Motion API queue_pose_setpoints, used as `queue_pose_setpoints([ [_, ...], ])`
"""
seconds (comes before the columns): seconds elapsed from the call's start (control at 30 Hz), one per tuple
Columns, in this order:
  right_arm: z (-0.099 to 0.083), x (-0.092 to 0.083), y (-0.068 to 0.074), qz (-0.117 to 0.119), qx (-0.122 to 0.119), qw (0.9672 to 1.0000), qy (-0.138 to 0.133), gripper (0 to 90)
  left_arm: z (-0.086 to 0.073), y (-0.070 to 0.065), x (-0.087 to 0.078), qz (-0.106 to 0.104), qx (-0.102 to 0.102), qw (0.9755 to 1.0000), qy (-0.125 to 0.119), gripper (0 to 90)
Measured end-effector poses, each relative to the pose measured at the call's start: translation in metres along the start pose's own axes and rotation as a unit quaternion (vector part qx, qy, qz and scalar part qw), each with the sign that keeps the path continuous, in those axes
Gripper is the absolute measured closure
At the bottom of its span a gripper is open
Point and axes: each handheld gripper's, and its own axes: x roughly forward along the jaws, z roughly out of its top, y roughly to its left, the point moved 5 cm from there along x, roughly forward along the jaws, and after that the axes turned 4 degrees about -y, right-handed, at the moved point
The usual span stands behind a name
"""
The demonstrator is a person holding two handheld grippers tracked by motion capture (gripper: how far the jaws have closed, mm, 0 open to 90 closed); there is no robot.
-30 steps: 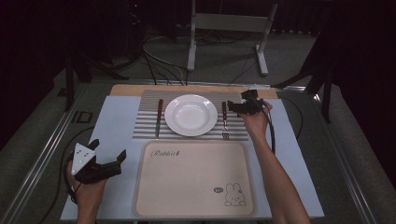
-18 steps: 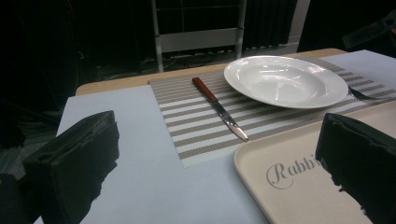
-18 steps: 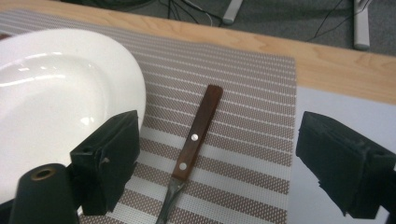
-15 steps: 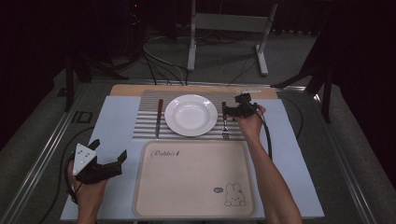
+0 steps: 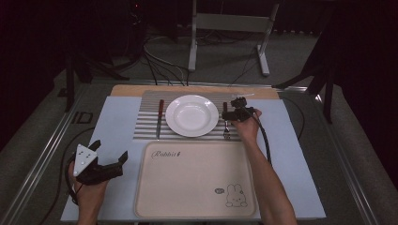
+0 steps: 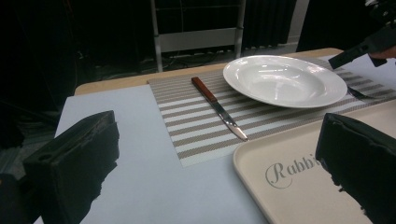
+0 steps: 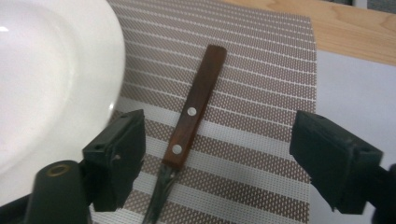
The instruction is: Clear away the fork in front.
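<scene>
Dark room all around, and the pale blue table (image 5: 117, 126) has a striped grey mat (image 7: 261, 70) on it. On the mat, just right of the round white plate (image 5: 192, 115), lies the fork with the brown wooden handle (image 7: 194, 109). The right gripper (image 7: 217, 161) is low over that handle, so this looks like the reach to pick it up. Its fingers (image 7: 119, 156) are wide, have just been closing a little, and stand on both sides of the handle, not pressing it. Next they must sink and squeeze. The left gripper (image 5: 110, 154) waits with wide fingers (image 6: 70, 163), holding nothing

L gripper (image 5: 111, 161) open, R gripper (image 5: 225, 115) closing
</scene>
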Motion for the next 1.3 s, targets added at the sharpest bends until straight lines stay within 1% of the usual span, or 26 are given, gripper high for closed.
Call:
queue_pose_setpoints([
  [0.03, -0.001, 0.002, -0.001, -0.005, -0.002, 1.0, 0.003, 21.1, 0.0, 0.0, 0.0, 0.0, 0.0, 1.0, 0.0, 0.4],
  [0.07, -0.002, 0.003, -0.001, -0.006, 0.001, 1.0, 0.006, 21.9, 0.0, 0.0, 0.0, 0.0, -0.001, 1.0, 0.0, 0.3],
  [0.17, -0.003, 0.008, 0.0, -0.004, 0.012, 0.9999, 0.009, 23.9, 0.0, 0.0, 0.0, 0.0, -0.002, 1.0, -0.001, 0.3],
  [0.23, -0.004, 0.012, 0.002, -0.003, 0.015, 0.9998, 0.014, 27.7, 0.0, 0.0, 0.0, 0.0, -0.002, 1.0, -0.001, 0.3],
  [0.3, -0.005, 0.016, 0.004, -0.008, 0.019, 0.9996, 0.019, 34.0, 0.0, 0.001, 0.0, 0.0, -0.003, 1.0, -0.002, 0.4],
  [0.37, -0.007, 0.019, 0.006, -0.011, 0.017, 0.9995, 0.026, 43.0, 0.0, 0.001, -0.001, 0.001, -0.003, 1.0, 0.0, 0.3],
  [0.43, -0.008, 0.021, 0.007, -0.011, 0.02, 0.9992, 0.032, 52.8, -0.001, 0.002, 0.0, 0.002, -0.003, 1.0, 0.001, 0.3],
  [0.5, -0.008, 0.02, 0.007, -0.005, 0.022, 0.9992, 0.032, 61.1, -0.001, 0.002, -0.001, 0.002, -0.002, 1.0, 0.001, 0.3],
  [0.53, -0.008, 0.019, 0.007, -0.006, 0.018, 0.9992, 0.034, 66.3, -0.001, 0.002, -0.001, 0.002, -0.002, 1.0, 0.002, 0.4],
  [0.57, -0.009, 0.018, 0.005, -0.004, 0.017, 0.9991, 0.038, 68.4, -0.001, 0.002, -0.001, 0.002, -0.002, 1.0, 0.002, 0.3],
  [0.6, -0.009, 0.017, 0.004, 0.003, 0.021, 0.9989, 0.042, 70.2, -0.001, 0.002, -0.001, 0.002, -0.002, 1.0, 0.002, 0.3],
  [0.67, -0.01, 0.014, 0.0, 0.01, 0.021, 0.9984, 0.051, 76.1, -0.001, 0.002, -0.001, 0.002, -0.002, 1.0, 0.001, 0.3],
  [0.73, -0.012, 0.011, -0.005, 0.016, 0.021, 0.9979, 0.06, 76.6, -0.001, 0.001, -0.001, 0.002, 0.0, 1.0, 0.003, 0.4],
  [0.8, -0.015, 0.007, -0.01, 0.019, 0.015, 0.9974, 0.068, 77.5, -0.002, 0.001, 0.0, 0.002, 0.001, 1.0, 0.004, 0.3],
  [0.9, -0.022, -0.001, -0.016, 0.027, 0.021, 0.9962, 0.08, 77.5, -0.002, 0.0, 0.001, 0.002, 0.002, 1.0, 0.006, 0.4],
  [0.97, -0.026, -0.007, -0.019, 0.033, 0.014, 0.9958, 0.084, 77.5, -0.002, 0.0, 0.001, 0.001, 0.003, 1.0, 0.008, 0.4],
  [1.07, -0.032, -0.014, -0.021, 0.039, 0.007, 0.9948, 0.094, 77.6, -0.003, -0.002, 0.002, 0.001, 0.005, 0.9999, 0.009, 0.4],
  [1.17, -0.034, -0.018, -0.021, 0.042, -0.009, 0.9926, 0.114, 77.3, -0.002, -0.004, 0.002, 0.0, 0.008, 0.9999, 0.01, 0.4],
  [1.3, -0.032, -0.017, -0.019, 0.03, -0.014, 0.9906, 0.133, 76.6, -0.003, -0.004, 0.003, -0.001, 0.009, 0.9999, 0.012, 0.4],
])
